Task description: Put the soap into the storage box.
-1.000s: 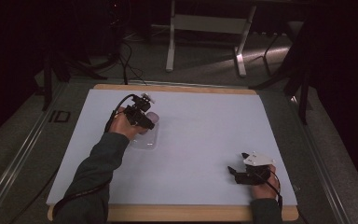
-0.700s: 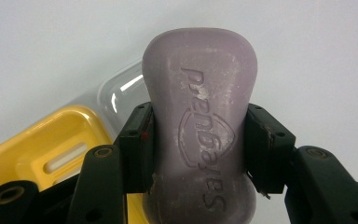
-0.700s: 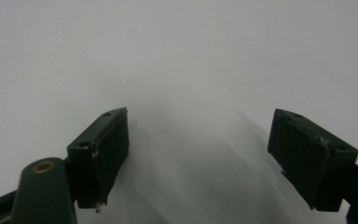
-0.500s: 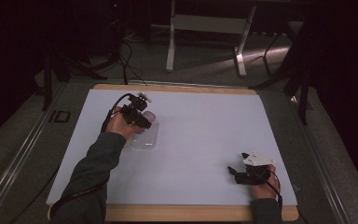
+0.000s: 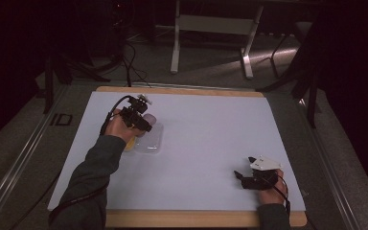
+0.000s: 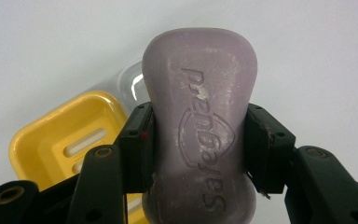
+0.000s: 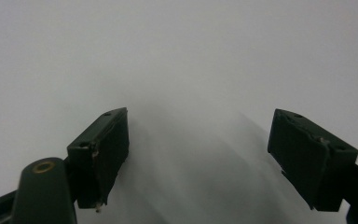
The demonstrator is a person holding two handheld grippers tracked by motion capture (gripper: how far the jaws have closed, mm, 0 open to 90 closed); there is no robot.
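A pale purple bar of soap (image 6: 200,130) with an embossed logo is clamped between the jaws of my left gripper (image 6: 199,148), which is shut on its narrow waist. Below it lie a yellow soap dish (image 6: 65,144) with drain slots and a clear plastic lid (image 6: 131,84). In the high view my left gripper (image 5: 146,125) hovers over the clear lid (image 5: 151,141) at the table's left, the soap (image 5: 150,120) a pinkish patch under it. My right gripper (image 5: 242,178) rests at the front right, and its jaws (image 7: 198,158) stand wide open over bare white surface.
A white sheet (image 5: 206,139) covers the wooden table, whose rim (image 5: 182,218) shows at the front. Beyond the far edge stand a table frame (image 5: 211,28) and cables (image 5: 129,62) on the dark floor.
My left hand with the soap has shifted slightly toward the near side over the dish. The right hand has stayed put.
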